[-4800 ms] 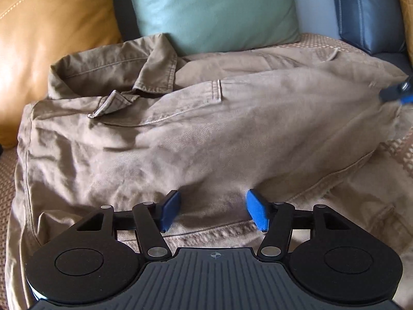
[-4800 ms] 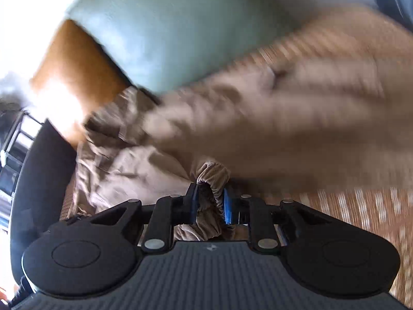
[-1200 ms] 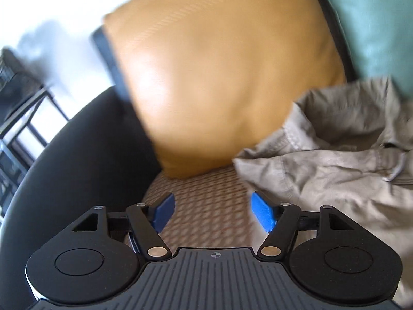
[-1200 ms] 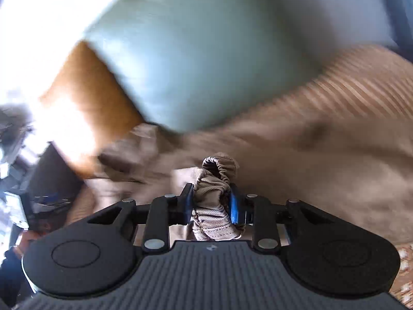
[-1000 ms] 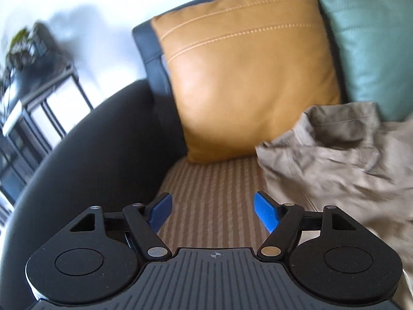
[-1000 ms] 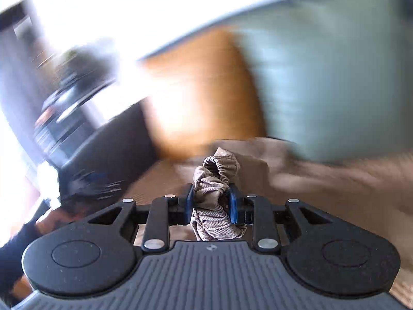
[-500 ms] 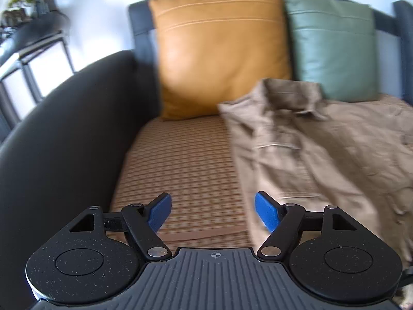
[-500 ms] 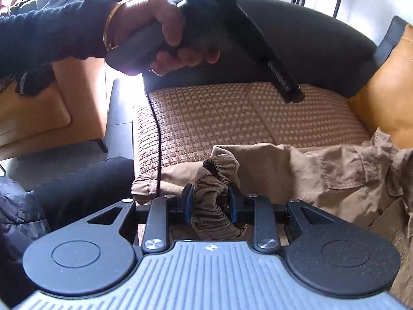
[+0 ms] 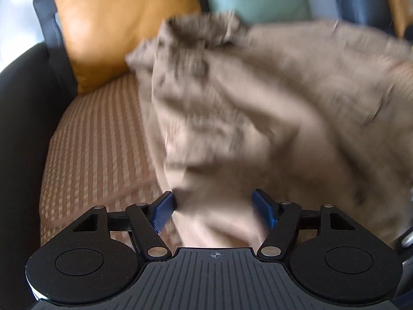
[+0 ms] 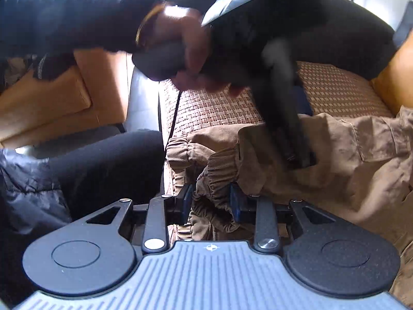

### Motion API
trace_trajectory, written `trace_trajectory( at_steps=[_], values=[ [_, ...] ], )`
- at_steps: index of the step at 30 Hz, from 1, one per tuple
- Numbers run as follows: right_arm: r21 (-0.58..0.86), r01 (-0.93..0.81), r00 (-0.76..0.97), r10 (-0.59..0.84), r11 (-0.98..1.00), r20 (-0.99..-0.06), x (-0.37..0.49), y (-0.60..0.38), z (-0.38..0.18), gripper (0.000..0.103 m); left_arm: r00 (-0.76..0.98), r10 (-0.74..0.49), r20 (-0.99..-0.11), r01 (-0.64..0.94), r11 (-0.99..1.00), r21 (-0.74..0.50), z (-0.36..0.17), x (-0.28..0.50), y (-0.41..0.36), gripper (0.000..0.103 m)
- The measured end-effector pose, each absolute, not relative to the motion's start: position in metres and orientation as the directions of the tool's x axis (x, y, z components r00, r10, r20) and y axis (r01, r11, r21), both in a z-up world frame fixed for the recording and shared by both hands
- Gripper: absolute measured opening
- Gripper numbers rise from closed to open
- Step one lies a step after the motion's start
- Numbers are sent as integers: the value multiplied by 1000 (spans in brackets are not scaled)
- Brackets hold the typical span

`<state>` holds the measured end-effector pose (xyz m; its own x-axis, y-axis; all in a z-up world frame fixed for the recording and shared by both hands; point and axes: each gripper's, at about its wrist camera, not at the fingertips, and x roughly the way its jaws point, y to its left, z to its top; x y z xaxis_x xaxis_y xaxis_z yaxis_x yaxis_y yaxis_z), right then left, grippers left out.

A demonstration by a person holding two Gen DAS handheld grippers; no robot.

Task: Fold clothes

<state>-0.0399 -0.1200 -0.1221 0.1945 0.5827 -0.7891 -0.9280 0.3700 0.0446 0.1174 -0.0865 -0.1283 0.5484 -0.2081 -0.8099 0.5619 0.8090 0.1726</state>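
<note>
Jacket [image 10: 348,160], tan and crumpled, lies on the woven sofa seat [image 10: 216,108] with folding barely begun. Nearest, its elastic cuff [image 10: 214,178] sits between the right claw [image 10: 209,202], whose jaws are opening to release it. The left claw [image 9: 214,206] is closing over a blurred fabric edge but not yet pinching. Beyond, an orange cushion [image 9: 121,23] leans behind; squaring and final folds remain.
</note>
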Motion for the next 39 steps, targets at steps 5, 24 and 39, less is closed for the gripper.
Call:
trace_trajectory(
  at_steps=[5,24,39],
  values=[
    [211,-868,162,658,450,-736,-18,-156,-105,52,570,-247,-784,498,862,91,-105,109,-63,80],
    [687,-124,394,671,716,-628,59,-265,-174,63,501,-451,-739,348,886,-305,-89,66,-32,60],
    [643,-143,400,638,752,-658,76,-253,-181,2,468,-479,-743,280,877,-390,-120,53,-10,6]
  ],
)
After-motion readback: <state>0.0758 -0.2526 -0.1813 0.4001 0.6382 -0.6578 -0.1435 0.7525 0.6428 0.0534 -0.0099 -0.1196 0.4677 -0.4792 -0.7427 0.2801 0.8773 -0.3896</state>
